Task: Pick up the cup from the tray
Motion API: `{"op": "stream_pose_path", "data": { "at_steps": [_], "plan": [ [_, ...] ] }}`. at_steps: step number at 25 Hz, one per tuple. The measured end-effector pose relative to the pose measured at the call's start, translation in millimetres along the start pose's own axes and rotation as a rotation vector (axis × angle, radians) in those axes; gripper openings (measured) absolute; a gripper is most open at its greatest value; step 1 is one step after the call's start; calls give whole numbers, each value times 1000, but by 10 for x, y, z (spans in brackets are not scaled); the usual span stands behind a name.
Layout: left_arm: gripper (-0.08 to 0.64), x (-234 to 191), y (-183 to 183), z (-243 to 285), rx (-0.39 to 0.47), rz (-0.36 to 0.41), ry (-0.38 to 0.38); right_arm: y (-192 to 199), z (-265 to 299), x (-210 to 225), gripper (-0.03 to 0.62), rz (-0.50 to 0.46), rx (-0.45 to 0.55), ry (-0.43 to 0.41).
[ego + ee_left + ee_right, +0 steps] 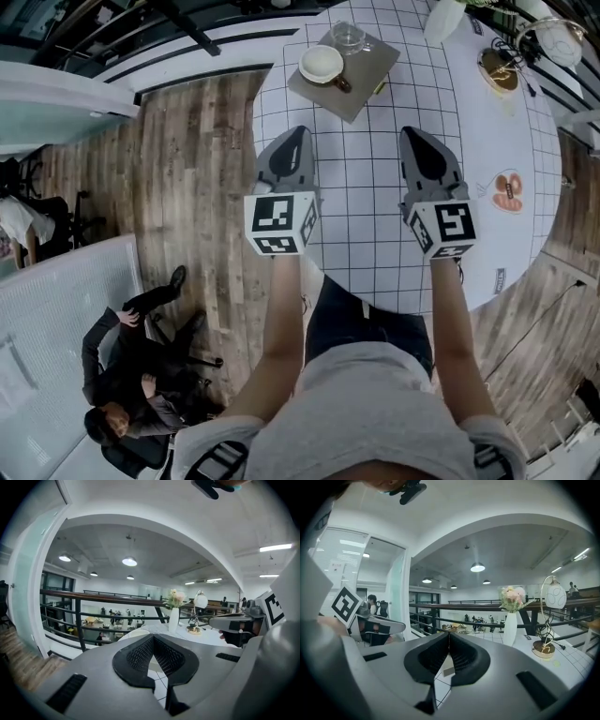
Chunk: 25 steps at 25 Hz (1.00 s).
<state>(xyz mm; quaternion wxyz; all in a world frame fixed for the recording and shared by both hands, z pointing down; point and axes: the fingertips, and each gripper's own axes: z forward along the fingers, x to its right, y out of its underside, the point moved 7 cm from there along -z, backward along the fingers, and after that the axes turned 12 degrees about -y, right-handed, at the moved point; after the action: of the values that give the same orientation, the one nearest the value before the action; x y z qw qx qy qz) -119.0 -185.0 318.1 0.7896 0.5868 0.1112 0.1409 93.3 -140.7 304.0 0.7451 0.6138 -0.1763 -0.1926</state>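
Your L gripper point(298, 136), grey plastic w/ a black-and-white marker cube, is squeezed shut on nothing. Its bumpy black pads point(140, 656) meet at the tip. Ahead, a flat grey square tray point(366, 80) sits on the white round table w/ thin grid lines point(375, 187). On it the white round cup point(321, 63) stands upright, mouth up, no long side. A clear glass cup point(348, 37) is just behind. Your R gripper point(410, 136) is clamped shut, empty too. Orange sticker point(507, 192) far right: print too small to read.
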Motion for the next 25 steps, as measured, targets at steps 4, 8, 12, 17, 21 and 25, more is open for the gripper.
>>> {"op": "stream_pose_path", "data": {
  "at_steps": [4,8,12,17,21,25],
  "plan": [
    [2,-82,33,199,-22,22,-3,-6,210,109,8,-27,-13,-53],
    [2,-181,87,387,-55,41,-3,65,482,190,8,-35,-47,-123],
    [2,-292,168,603,-110,56,-16,217,872,243,8,-16,-109,-196],
    [2,-369,214,856,-121,104,7,431,1252,236,8,-51,-197,-267],
    [2,-430,215,1070,-109,116,52,552,1438,302,9,-57,-238,-278],
    [28,-535,222,1235,-131,170,63,614,1595,384,9,-66,-252,-272]
  ]
}}
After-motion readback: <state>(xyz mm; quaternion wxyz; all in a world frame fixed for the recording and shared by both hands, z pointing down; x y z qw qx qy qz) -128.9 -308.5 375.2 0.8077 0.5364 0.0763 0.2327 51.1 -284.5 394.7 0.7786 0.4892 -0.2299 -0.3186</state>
